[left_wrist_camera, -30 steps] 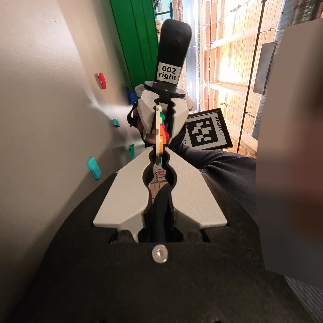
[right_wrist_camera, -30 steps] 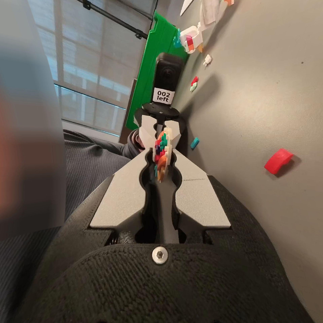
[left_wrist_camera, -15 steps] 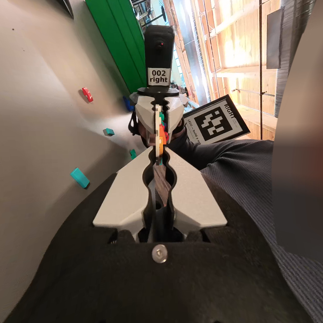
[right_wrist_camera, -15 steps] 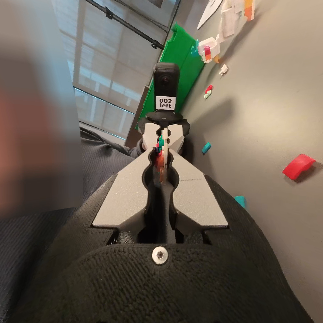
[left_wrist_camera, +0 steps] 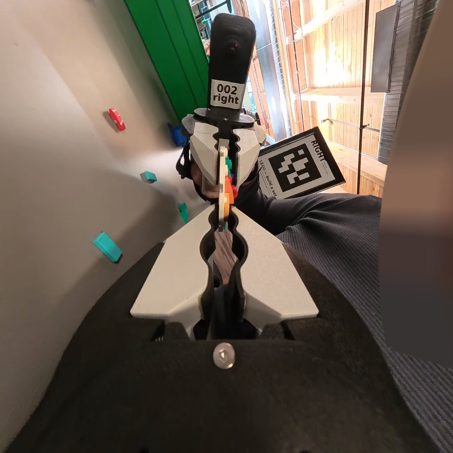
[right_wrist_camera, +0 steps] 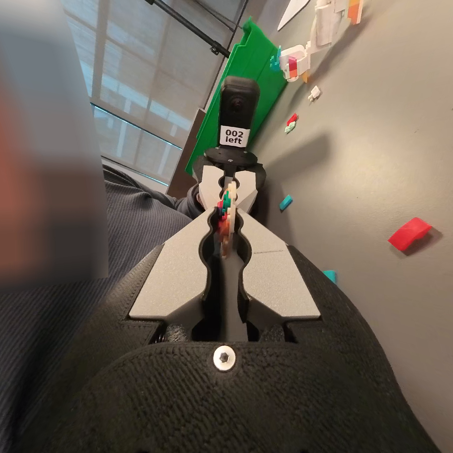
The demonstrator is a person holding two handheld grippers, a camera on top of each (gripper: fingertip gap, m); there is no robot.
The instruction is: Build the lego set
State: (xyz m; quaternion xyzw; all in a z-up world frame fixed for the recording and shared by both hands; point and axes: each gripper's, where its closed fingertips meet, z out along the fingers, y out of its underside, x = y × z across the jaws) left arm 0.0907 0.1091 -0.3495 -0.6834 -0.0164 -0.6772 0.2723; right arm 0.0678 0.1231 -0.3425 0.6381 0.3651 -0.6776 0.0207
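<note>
Two grippers meet nose to nose | left wrist view: left gripper [left_wrist_camera: 223,210] jaws clenched on lego assembly [left_wrist_camera: 225,186] (white plate edge-on), held off the counter [left_wrist_camera: 49,171]; teal brick [left_wrist_camera: 107,250] loose near counter edge | right wrist view: right gripper [right_wrist_camera: 225,218] jaws clenched on same assembly [right_wrist_camera: 226,215]; red piece [right_wrist_camera: 409,233] apart, open counter beyond.

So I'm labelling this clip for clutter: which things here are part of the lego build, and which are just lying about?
In the job:
- flat lego assembly, clamped edge-on between left gripper and right gripper
- loose pieces on the table: red brick, teal brick, white sub-build

Lying about:
- green panel
- marker card
</note>
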